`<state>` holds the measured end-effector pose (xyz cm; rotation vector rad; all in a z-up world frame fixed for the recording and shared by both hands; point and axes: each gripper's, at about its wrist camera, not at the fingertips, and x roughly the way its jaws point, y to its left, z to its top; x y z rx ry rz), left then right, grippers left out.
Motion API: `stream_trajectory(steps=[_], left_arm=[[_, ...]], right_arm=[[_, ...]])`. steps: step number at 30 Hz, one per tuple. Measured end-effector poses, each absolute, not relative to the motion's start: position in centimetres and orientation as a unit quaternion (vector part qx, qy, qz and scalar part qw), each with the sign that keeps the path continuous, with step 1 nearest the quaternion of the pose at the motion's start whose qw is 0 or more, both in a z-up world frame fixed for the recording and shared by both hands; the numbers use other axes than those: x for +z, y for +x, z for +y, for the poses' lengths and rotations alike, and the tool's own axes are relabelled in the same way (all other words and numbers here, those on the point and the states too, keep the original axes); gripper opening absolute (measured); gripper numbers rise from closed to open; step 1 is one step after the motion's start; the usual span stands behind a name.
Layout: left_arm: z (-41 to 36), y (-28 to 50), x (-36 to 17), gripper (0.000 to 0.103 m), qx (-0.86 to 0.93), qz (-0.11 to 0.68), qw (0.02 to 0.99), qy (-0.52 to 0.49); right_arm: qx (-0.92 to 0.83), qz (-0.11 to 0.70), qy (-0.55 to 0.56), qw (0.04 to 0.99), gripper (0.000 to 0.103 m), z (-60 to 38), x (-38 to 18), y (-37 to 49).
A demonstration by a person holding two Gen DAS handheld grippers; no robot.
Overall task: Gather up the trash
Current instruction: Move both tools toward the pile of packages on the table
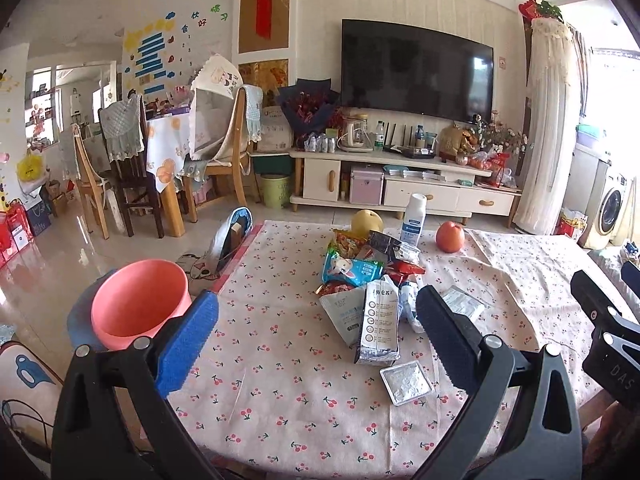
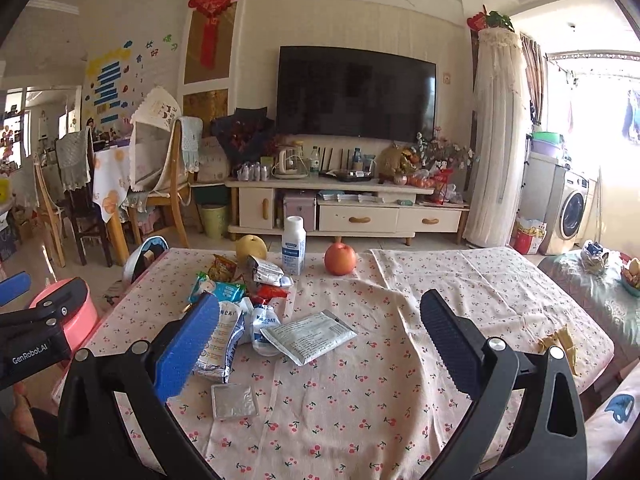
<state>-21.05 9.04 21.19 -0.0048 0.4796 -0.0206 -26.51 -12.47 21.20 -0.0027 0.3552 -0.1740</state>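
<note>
A heap of snack wrappers and pouches (image 1: 368, 280) (image 2: 240, 304) lies on the cherry-print tablecloth (image 1: 280, 380) (image 2: 380, 380). A small silver foil packet (image 1: 406, 382) (image 2: 234, 400) sits nearest, apart from the heap. A flat printed sachet (image 2: 310, 336) lies to the heap's right. A pink bin (image 1: 138, 304) (image 2: 80, 316) stands off the table's left edge. My left gripper (image 1: 316, 336) hovers open above the table, short of the heap. Open as well, my right gripper (image 2: 320, 336) holds nothing.
At the table's far edge stand a white bottle (image 1: 414, 220) (image 2: 294, 246), a yellow pear (image 1: 366, 222) (image 2: 251, 248) and an orange fruit (image 1: 450, 237) (image 2: 340, 260). A banana peel (image 2: 558, 344) lies near the right edge. Chairs, a TV cabinet and a green bin stand beyond.
</note>
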Motion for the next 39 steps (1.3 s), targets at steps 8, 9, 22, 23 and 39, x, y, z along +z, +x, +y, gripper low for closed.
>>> stream_trajectory(steps=[8, 9, 22, 23, 39], left_arm=[[9.4, -23.0, 22.7, 0.100, -0.010, 0.217, 0.976, -0.013], [9.5, -23.2, 22.8, 0.100, -0.010, 0.215, 0.976, -0.014], [9.6, -25.0, 24.2, 0.100, -0.005, 0.191, 0.981, -0.010], [9.6, -25.1, 24.3, 0.100, -0.004, 0.189, 0.982, -0.010], [9.2, -26.0, 24.8, 0.100, 0.005, 0.173, 0.985, 0.003]], right_arm=[[-0.085, 0.148, -0.010, 0.985, 0.099, -11.8, 22.8, -28.7], [-0.085, 0.144, -0.011, 0.986, 0.099, -11.7, 23.0, -29.0], [-0.081, 0.112, -0.022, 0.990, 0.099, -10.9, 24.3, -31.1], [-0.080, 0.110, -0.022, 0.990, 0.099, -10.9, 24.3, -31.1], [-0.071, 0.096, -0.013, 0.993, 0.099, -10.9, 24.4, -32.2]])
